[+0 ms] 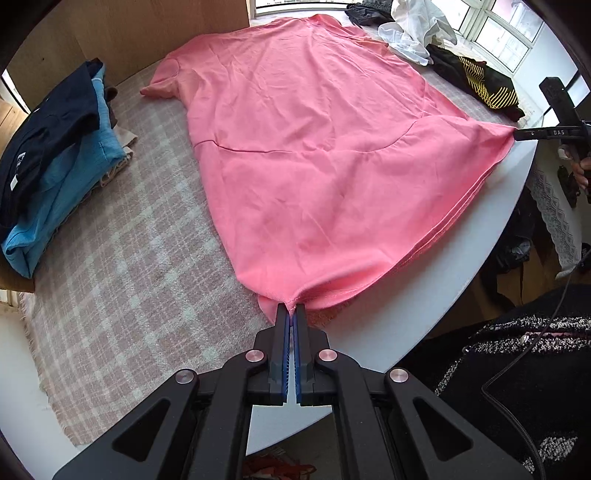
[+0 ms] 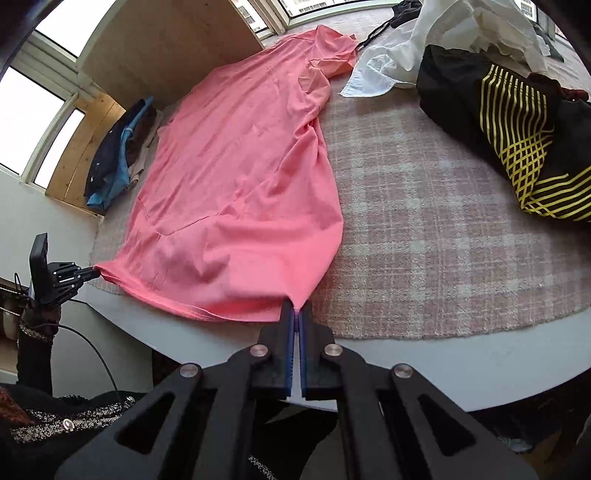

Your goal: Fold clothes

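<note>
Pink shirt [image 1: 317, 155] spread flat on a plaid cloth [image 1: 122, 280] that covers a round white table [image 1: 491, 221], collar end toward the windows, hem at the near edge. Left gripper [image 1: 291, 308] pinched tight on one bottom corner of the shirt, jaws together with pink fabric caught between the blue pads; the corner is drawn to a point and small creases fan out from it. Right gripper [image 2: 296, 308] likewise clamped shut on the other bottom corner, fabric nipped between its pads; from the left wrist view the same gripper [image 1: 517, 133] shows at the far right, tip closed on the stretched corner. The hem runs between the two grips along the table's rim, hanging slightly past the cloth onto bare tabletop. One short sleeve [image 1: 162, 83] lies flat out to the side. Stack of folded clothes [image 1: 48, 162], dark navy on top, blue beneath, beige under that, sits beside the shirt against a wooden panel [image 1: 122, 33]. On the other side, apart from the shirt: a crumpled white garment [image 2: 439, 40] and a black garment with yellow stripes [image 2: 517, 133]. Person's dark tweed sleeve [image 1: 517, 332] and a black cable [image 1: 517, 369] at the lower edge.
</note>
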### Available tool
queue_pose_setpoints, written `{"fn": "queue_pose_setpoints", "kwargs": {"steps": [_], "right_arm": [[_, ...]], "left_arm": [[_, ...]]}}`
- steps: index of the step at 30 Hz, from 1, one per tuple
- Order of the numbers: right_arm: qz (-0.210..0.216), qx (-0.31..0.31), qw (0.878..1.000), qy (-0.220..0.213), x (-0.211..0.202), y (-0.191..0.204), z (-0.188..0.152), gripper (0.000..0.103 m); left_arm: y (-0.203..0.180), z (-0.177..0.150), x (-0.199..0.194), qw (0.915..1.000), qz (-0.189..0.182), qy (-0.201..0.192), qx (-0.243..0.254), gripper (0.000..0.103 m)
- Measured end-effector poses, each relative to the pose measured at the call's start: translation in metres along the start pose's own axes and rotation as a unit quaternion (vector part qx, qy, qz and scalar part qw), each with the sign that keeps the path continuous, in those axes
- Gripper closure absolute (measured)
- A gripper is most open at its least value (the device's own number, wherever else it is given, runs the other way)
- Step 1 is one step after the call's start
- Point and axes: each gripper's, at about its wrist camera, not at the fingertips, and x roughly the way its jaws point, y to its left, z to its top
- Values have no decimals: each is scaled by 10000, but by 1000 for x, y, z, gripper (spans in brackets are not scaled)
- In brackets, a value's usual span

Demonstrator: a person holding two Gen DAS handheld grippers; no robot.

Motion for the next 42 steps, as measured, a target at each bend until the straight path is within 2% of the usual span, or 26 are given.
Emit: {"fn": "queue_pose_setpoints", "kwargs": {"steps": [6, 10, 15, 18, 21, 23, 26, 30, 33, 36, 38, 42], "right_arm": [[-134, 127, 9998, 121, 8, -10, 5, 101], [-119, 135, 9998, -43, 5, -10, 18, 101], [-602, -144, 9974, -374, 5, -2, 60, 101], [-791, -74, 9968, 88, 29, -8, 72, 99], [-814, -6, 9966, 94, 30, -9, 67, 87], [-679, 6, 9977, -30, 22, -7, 57, 77], [-506, -289, 9983, -73, 18, 5, 41, 77], [-479, -864, 9950, 143, 41, 31, 36, 77], [-603, -1169, 9909, 297, 63, 49, 43, 77], [-780, -1707, 9813, 423, 80, 69, 48, 75], [-824, -2000, 9748, 539, 90, 80, 50, 70], [-1066, -2603, 9575, 630, 105, 98, 49, 68]], "left_arm": [[11, 19, 5, 9996, 162, 144, 187, 102], [19, 23, 10, 9996, 200, 172, 139, 102], [32, 47, 4, 9988, 469, -39, 164, 102], [51, 62, 20, 9979, 648, 19, -53, 99], [60, 61, 36, 9963, 806, 290, -82, 97], [58, 54, 31, 9963, 824, 250, -73, 93], [46, 41, 14, 9966, 819, 60, 68, 90], [0, 45, 9, 9955, 570, 1, 758, 89], [-37, 61, 17, 9896, 306, -44, 1403, 87], [-64, 80, 30, 9783, 306, -13, 2048, 86], [-72, 86, 37, 9708, 305, 76, 2379, 86], [-86, 99, 46, 9543, 321, 185, 2965, 81]]}}
